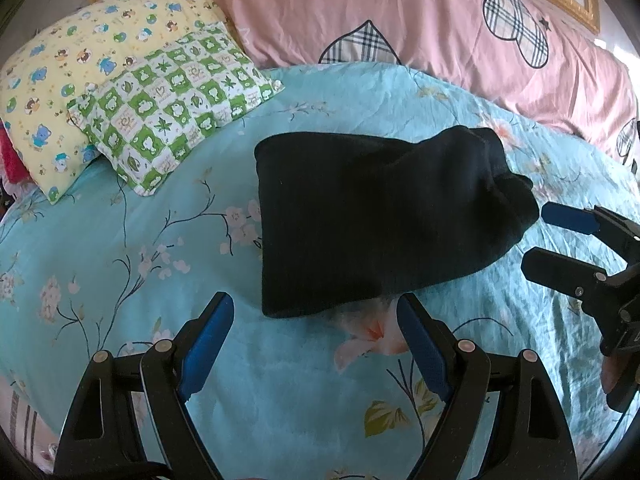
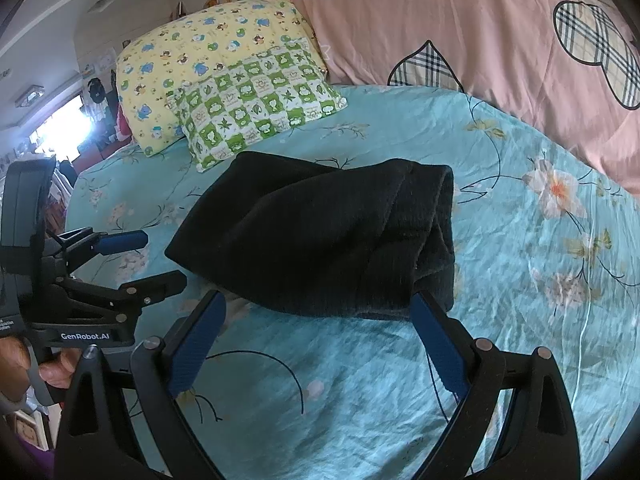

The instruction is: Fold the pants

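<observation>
The black pants [image 1: 360, 216] lie folded into a compact bundle on the teal floral bedsheet [image 1: 160, 264]; they also show in the right wrist view [image 2: 320, 236]. My left gripper [image 1: 316, 308] is open and empty, just in front of the bundle's near edge. My right gripper [image 2: 318, 304] is open and empty, its tips at the bundle's near edge, the right fingertip [image 2: 420, 304] close against the fabric. The right gripper also shows in the left wrist view [image 1: 536, 236], beside the bundle's right end. The left gripper shows in the right wrist view [image 2: 160, 258], left of the bundle.
A green checked pillow [image 1: 172, 100] and a yellow cartoon pillow [image 1: 80, 68] lie at the back left. A pink quilt with plaid hearts [image 1: 420, 16] runs along the back and right. The sheet [image 2: 520, 320] spreads around the bundle.
</observation>
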Tool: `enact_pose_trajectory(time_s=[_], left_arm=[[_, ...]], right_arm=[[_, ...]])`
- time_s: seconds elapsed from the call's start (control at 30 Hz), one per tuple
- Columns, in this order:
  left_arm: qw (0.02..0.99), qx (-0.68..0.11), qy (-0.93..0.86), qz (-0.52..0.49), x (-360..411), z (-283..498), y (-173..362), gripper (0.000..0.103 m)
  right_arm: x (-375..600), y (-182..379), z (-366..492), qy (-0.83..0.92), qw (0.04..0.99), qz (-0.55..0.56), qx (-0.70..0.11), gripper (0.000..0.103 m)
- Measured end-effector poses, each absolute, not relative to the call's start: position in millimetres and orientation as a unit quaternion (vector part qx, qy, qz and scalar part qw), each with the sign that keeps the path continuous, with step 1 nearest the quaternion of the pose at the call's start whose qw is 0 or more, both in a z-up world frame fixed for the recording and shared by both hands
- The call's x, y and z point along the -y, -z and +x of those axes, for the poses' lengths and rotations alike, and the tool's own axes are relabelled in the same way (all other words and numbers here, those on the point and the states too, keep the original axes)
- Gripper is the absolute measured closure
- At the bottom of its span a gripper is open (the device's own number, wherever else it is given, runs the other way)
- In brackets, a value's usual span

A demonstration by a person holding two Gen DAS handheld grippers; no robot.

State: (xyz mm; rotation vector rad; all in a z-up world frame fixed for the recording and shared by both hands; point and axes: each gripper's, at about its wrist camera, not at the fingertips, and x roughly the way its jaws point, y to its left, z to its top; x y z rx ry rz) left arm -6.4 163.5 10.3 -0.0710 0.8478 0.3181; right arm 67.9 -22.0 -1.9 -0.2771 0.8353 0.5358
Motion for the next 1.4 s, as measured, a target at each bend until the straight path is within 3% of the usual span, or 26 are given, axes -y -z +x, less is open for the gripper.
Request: enact_pose_trajectory(time_s=[1.4], left_arm=[[0.896, -0.399, -0.176, -0.084, -188, 16, -31, 0.019]], right_arm=[[34, -17, 70, -0.247, 0.881, -0.108, -0.389, 0.008]])
